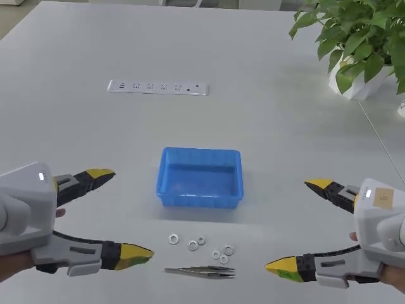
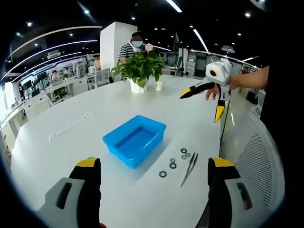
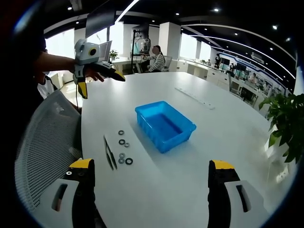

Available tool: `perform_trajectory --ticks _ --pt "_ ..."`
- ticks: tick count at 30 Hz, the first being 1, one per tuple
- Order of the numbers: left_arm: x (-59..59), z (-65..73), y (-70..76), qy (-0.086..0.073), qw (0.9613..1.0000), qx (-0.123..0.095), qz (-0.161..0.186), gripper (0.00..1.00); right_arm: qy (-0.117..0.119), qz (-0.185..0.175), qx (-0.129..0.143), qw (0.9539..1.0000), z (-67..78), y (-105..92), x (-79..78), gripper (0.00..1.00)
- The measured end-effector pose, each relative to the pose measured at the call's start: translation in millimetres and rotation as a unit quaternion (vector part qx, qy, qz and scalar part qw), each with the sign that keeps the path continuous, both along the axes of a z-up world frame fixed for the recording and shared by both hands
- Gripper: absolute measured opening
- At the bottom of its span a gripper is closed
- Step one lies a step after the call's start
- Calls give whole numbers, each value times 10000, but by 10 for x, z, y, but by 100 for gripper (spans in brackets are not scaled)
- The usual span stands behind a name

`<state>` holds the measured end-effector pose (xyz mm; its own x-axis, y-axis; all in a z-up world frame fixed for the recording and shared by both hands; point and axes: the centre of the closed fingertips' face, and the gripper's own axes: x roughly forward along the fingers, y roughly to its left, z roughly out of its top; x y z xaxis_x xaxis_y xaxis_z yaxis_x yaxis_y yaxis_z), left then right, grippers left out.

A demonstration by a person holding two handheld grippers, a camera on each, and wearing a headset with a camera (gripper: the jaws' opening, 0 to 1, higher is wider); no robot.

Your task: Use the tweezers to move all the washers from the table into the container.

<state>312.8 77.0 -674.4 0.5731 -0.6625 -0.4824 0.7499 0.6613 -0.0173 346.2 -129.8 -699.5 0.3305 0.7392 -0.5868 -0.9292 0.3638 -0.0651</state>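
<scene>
The washers [image 1: 192, 245] lie scattered on the white table [image 1: 285, 126] at lower centre of the head view, between the tweezers [image 1: 201, 271] just below them and the blue container [image 1: 200, 177] above. The left gripper [image 1: 130, 213] at lower left and the right gripper [image 1: 288, 225] at lower right are both spread wide, holding nothing. A power strip [image 1: 157, 87] sits upper left, a potted plant [image 1: 357, 38] upper right.

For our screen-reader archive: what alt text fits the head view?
The left gripper and right gripper hover open above a grey table, either side of tweezers and loose washers lying before an empty blue container. A power strip and potted plant sit farther back.
</scene>
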Motion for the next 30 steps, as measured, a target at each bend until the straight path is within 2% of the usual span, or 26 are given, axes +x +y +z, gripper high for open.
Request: perform_trajectory --ticks 7,14,25,30 --pt "-13 -4 -16 13 10000 22 -34 99 -14 29 -9 10000 4 3 -2 100" --pt "-62 -33 -92 1 9997 112 -236 96 -64 162 -74 9998 24 36 -13 100" --pt "-160 -185 -213 132 9978 346 -556 91 -94 556 -266 9981 -26 131 -91 95" --pt "-200 -286 -265 157 9953 513 -801 84 -90 774 -318 9965 -45 191 -136 89"
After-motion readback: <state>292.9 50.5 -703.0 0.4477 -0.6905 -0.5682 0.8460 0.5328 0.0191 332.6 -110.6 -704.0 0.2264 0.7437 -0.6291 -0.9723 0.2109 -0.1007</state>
